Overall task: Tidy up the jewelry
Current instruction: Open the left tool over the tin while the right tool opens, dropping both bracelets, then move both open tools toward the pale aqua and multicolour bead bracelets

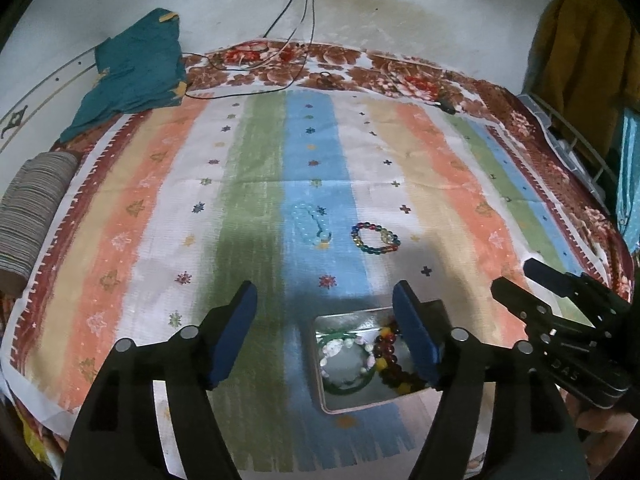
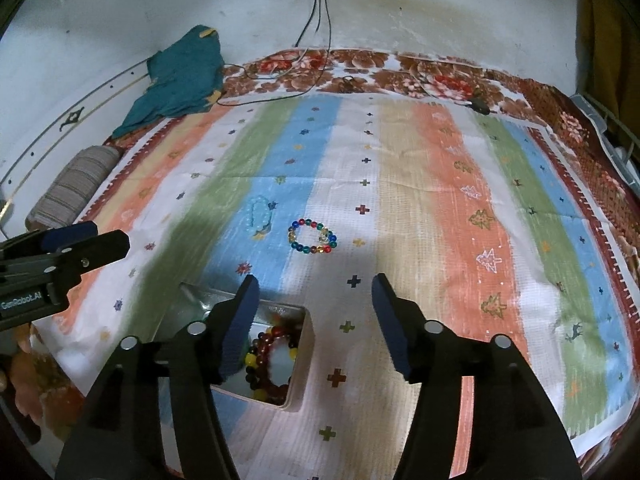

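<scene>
A metal tin on the striped cloth holds a green bangle, a pale stone bracelet and a dark red and yellow bead bracelet. The tin and red bracelet also show in the right wrist view. A multicolour bead bracelet and a light blue bead bracelet lie on the cloth beyond it. My left gripper is open and empty above the tin's near-left side. My right gripper is open and empty just right of the tin; it also shows in the left wrist view.
A striped cloth covers a bed with a floral blanket. A teal garment and a grey striped bolster lie at the left. Cables hang from a wall socket. A wire rack stands at the right.
</scene>
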`<action>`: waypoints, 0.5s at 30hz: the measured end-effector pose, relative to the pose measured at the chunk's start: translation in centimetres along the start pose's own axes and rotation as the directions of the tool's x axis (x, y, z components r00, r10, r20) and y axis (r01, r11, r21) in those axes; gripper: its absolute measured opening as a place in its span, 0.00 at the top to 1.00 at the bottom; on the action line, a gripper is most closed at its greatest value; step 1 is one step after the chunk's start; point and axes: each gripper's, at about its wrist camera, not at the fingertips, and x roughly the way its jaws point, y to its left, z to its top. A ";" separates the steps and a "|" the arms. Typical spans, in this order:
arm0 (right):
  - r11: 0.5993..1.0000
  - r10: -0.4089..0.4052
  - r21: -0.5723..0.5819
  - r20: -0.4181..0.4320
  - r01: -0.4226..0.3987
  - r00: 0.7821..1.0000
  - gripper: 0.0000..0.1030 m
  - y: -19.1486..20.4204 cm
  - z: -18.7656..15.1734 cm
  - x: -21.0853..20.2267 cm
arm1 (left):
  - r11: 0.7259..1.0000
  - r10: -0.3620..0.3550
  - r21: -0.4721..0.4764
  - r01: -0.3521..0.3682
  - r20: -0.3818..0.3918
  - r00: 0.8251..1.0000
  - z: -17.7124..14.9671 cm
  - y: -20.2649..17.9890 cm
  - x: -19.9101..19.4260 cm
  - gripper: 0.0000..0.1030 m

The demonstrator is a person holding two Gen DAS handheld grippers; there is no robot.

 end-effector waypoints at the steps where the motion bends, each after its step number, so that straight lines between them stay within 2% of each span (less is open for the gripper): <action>1: 1.000 0.000 0.000 -0.002 0.000 1.000 0.40 0.0 0.1 0.1 | 1.000 0.004 -0.002 -0.004 -0.001 1.000 0.1 0.1 0.1 0.28; 7: 1.000 0.011 0.005 -0.011 -0.011 1.000 0.33 -0.3 0.4 0.8 | 0.999 0.034 -0.003 -0.034 -0.006 0.999 0.6 0.2 0.9 0.18; 15: 1.000 0.010 0.012 -0.004 -0.010 1.000 0.23 -0.6 1.0 1.2 | 0.998 0.066 0.020 -0.066 -0.006 0.998 1.2 0.1 1.7 0.11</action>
